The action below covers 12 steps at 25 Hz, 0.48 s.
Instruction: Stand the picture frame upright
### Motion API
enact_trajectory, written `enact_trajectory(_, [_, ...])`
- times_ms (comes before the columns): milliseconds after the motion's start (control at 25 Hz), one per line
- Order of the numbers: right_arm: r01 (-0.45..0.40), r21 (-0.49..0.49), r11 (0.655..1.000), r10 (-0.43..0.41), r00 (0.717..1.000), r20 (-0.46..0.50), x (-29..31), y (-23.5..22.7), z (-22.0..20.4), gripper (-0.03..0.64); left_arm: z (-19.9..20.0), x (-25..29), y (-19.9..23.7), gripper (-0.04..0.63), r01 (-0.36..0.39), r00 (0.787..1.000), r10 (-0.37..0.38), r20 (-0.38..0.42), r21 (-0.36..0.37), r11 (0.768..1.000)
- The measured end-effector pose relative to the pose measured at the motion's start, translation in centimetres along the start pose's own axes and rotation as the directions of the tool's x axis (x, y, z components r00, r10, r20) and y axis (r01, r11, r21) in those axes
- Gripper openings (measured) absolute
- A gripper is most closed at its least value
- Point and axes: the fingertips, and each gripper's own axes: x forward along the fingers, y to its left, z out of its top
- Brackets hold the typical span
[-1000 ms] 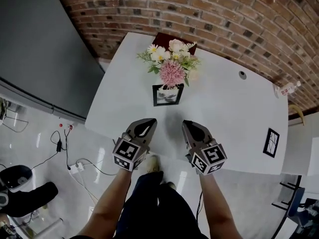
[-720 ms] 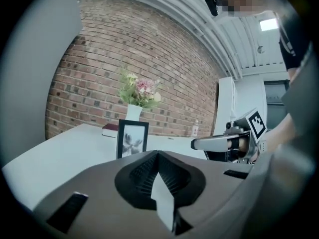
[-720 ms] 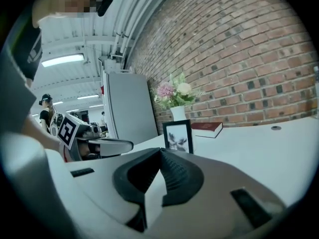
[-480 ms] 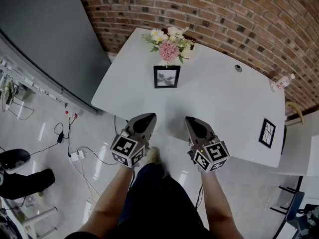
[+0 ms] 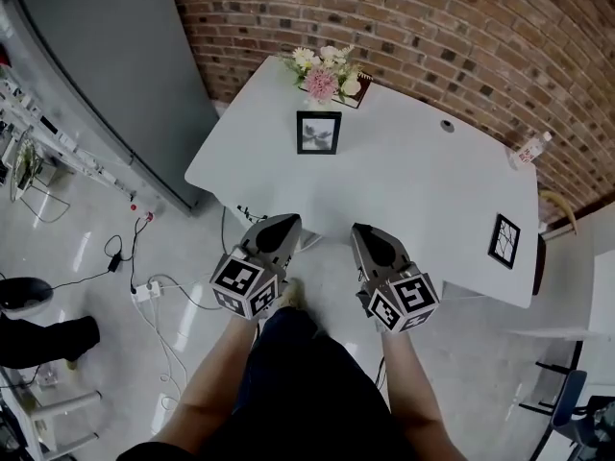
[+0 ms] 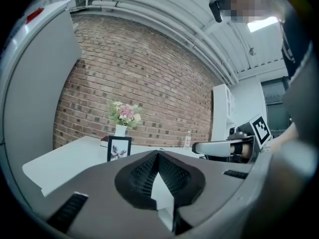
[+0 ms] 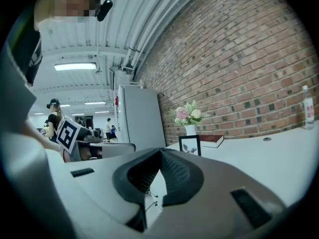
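1. The left claw point(image 5: 279, 230) and the right claw point(image 5: 370, 238) are hanging side by side just off the near edge of the counter point(image 5: 413, 190), over the floor point(image 5: 86, 229), and are pointing roughly level toward the brick wall point(image 5: 432, 36).
2. Each claw is keeping its jaws pressed together with nothing between them. Each claw's own view is showing only counter and room beyond the tips.
3. One picture frame point(image 5: 318, 132) is standing upright near the far end of the counter. It is sitting just in front of the vase of flowers point(image 5: 322, 73) and facing the person.
4. A dark red book point(image 5: 357, 92) is lying beside the vase, against the wall side.
5. A second frame point(image 5: 504, 241) is sitting near the right end of the counter and seems to be lying flat, though the head view is not settling that.
6. A water bottle point(image 5: 527, 149) is standing at the far right edge.
7. The upright frame is lying well apart from both claws, across the counter and roughly in line with the gap between them. The second frame is lying off to the right of the right claw, also out of reach.
8. Being closed, empty and clear of the counter, the claws are probably not working a grip just now. Either the upright frame is already finishing the task, or the flat-looking one is waiting for an approach.
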Motion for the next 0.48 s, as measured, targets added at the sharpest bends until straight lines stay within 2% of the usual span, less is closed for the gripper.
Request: enact_trajectory(480, [-0.023,-0.031,0.999,0.024,0.999,0.028,-6.0,4.7,1.5,0.003,1.6,-4.6,-5.7,-0.002,0.03,0.999,-0.029,0.028,-0.003,1.0])
